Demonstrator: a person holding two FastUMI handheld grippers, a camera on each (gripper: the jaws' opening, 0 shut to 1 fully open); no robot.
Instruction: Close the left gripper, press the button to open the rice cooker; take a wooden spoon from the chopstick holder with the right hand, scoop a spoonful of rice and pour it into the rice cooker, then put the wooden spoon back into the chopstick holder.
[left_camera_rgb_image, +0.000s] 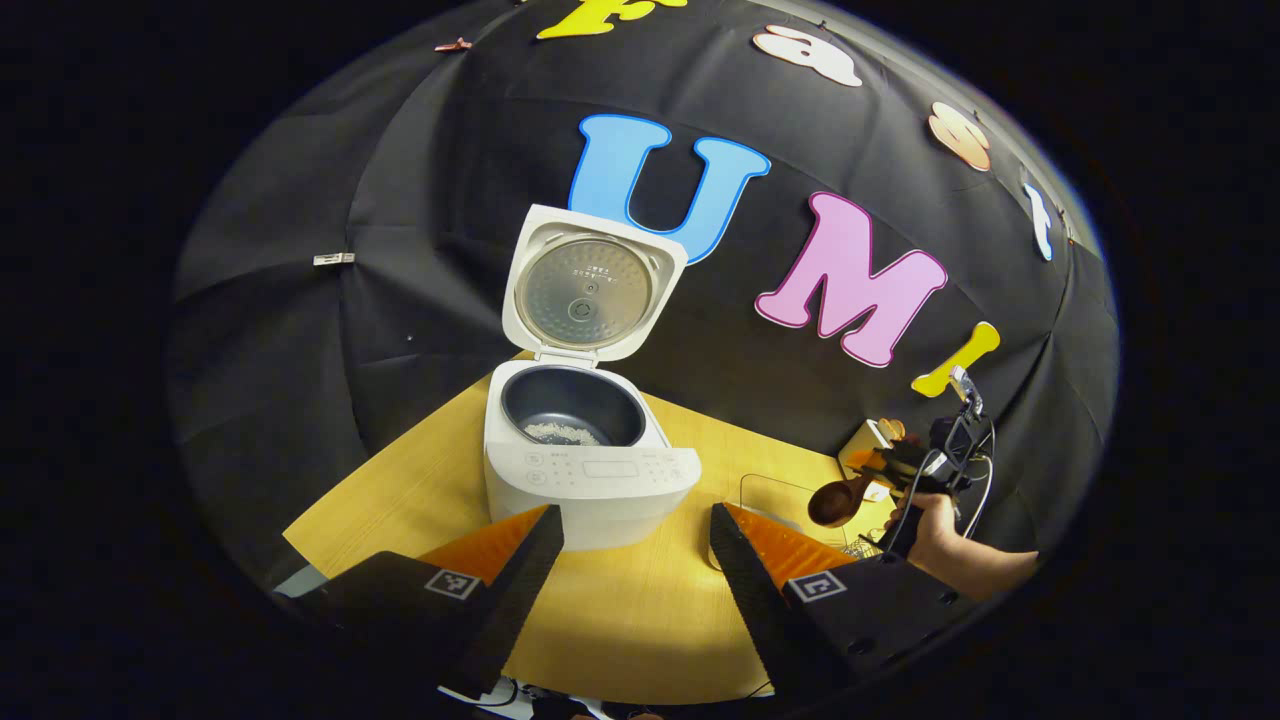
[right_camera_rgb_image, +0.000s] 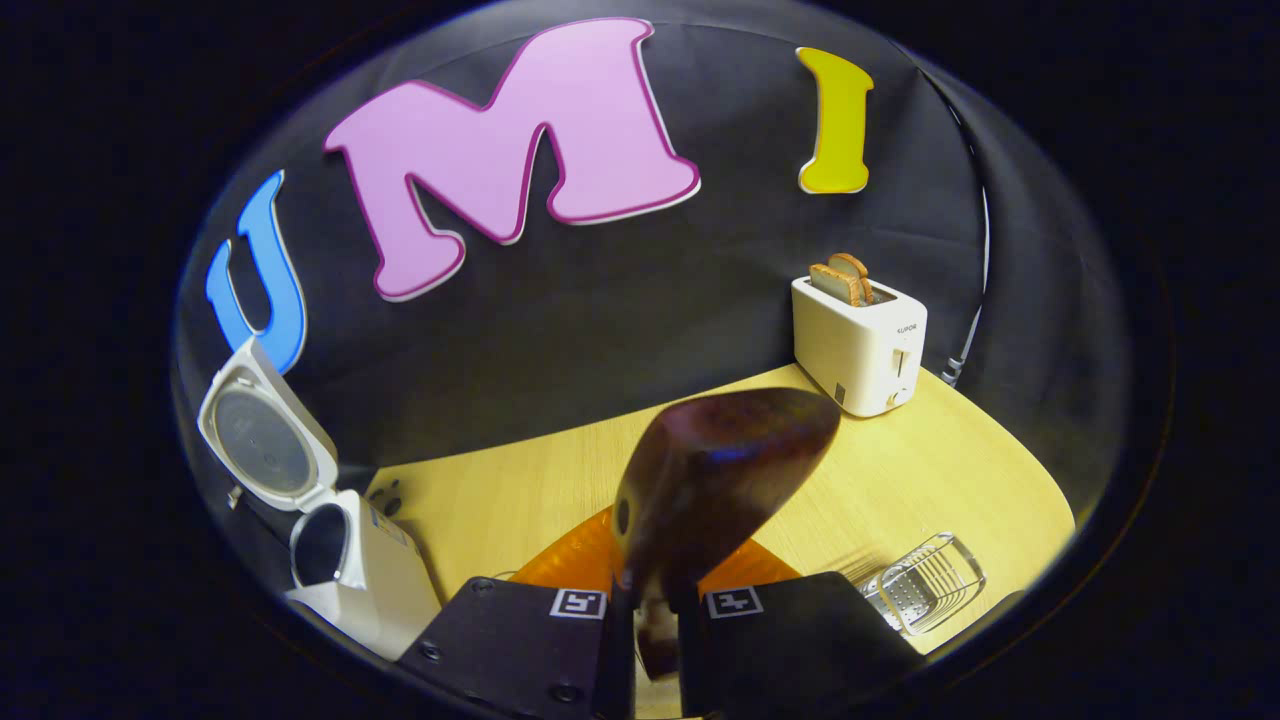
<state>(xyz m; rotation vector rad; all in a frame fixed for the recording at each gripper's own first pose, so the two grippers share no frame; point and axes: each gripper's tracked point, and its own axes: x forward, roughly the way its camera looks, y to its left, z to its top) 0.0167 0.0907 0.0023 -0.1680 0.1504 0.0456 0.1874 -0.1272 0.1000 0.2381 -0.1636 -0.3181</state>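
The white rice cooker (left_camera_rgb_image: 590, 480) stands on the wooden table with its lid (left_camera_rgb_image: 590, 285) swung up. A little white rice (left_camera_rgb_image: 562, 433) lies in its dark pot. My left gripper (left_camera_rgb_image: 636, 515) hovers just in front of the cooker, open and holding nothing. Far to the right a hand holds my right gripper (left_camera_rgb_image: 925, 465), shut on the handle of a dark wooden spoon (left_camera_rgb_image: 835, 500). In the right gripper view the spoon (right_camera_rgb_image: 720, 470) rises from between the shut fingers of my right gripper (right_camera_rgb_image: 652, 600), its bowl's back toward the camera. A clear slotted chopstick holder (right_camera_rgb_image: 925, 585) sits low right.
A white toaster (right_camera_rgb_image: 860, 345) with two bread slices stands at the table's back right corner, against the black cloth wall. The cooker (right_camera_rgb_image: 350, 570) is at the far left in the right gripper view. A clear container's outline (left_camera_rgb_image: 762, 487) shows right of the cooker.
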